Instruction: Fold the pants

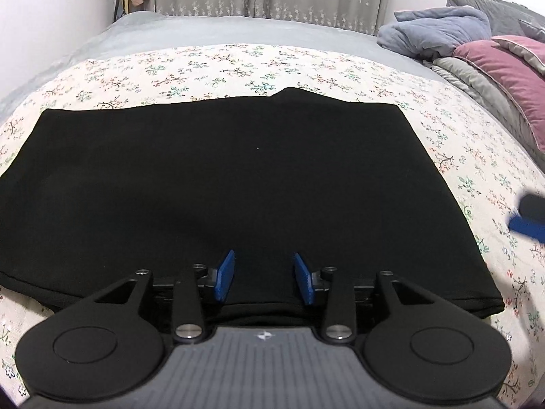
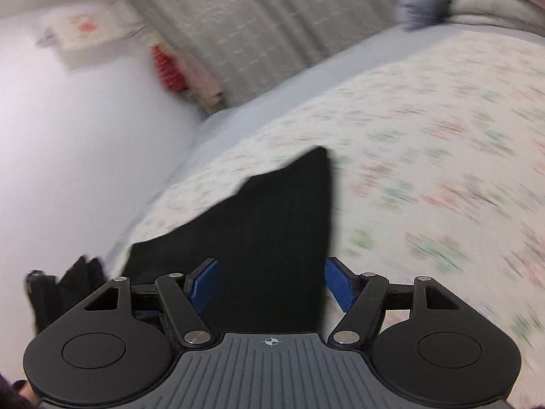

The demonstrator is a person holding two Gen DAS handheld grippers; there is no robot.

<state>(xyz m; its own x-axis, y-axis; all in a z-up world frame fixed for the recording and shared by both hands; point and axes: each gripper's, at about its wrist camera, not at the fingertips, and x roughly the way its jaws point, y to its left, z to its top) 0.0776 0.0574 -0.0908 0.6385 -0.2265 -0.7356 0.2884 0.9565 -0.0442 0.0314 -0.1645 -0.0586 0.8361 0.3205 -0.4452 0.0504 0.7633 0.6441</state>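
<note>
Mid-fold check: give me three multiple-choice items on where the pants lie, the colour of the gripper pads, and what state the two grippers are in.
1. The black pants lie on:
A. a floral sheet
B. a wooden floor
C. a desk

2. The finger pads of the grippers are:
A. red
B. blue
C. white

3. The left gripper and right gripper are:
A. both shut on cloth
B. left shut, right open
C. both open

Answers:
1 A: the floral sheet shows all round the pants.
2 B: blue pads show in both wrist views.
3 C: each pair of fingers stands apart over the cloth and pinches nothing.
</note>
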